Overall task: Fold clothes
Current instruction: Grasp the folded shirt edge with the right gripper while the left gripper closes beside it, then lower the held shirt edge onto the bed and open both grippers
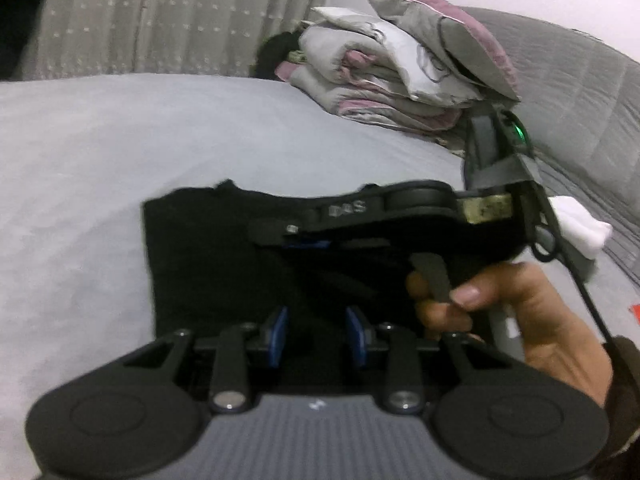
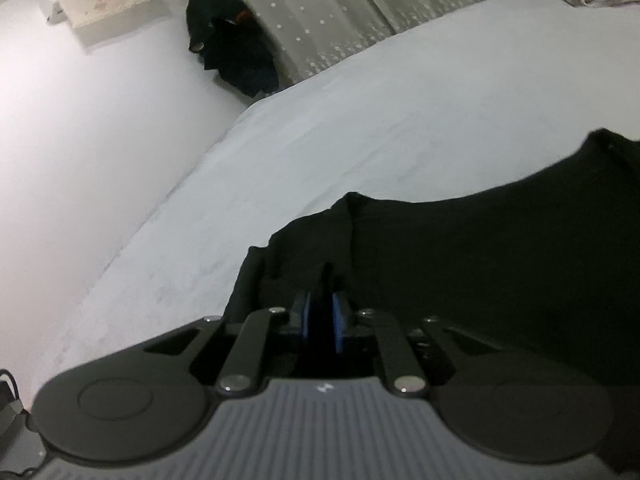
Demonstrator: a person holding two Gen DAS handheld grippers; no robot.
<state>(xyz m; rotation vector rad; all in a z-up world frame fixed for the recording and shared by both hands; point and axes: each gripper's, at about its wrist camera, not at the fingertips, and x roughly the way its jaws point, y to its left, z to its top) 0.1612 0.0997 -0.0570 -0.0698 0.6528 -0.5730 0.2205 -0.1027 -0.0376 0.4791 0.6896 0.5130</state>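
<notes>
My right gripper (image 2: 320, 316) has its fingers nearly together, pinching a fold of the black garment (image 2: 480, 260). My left gripper (image 1: 316, 332) hovers partly spread above the cloth, gripping nothing. The garment lies flat mid-bed (image 1: 100, 152), with stacked bedding (image 1: 380, 72) toward the far corner.

A bedroom at home: ahead of the tools spreads a bed sheet (image 1: 120, 140), folded quilts (image 1: 380, 68) stacked beyond to the right, a dotted curtain (image 1: 180, 16) hanging behind the bed.
</notes>
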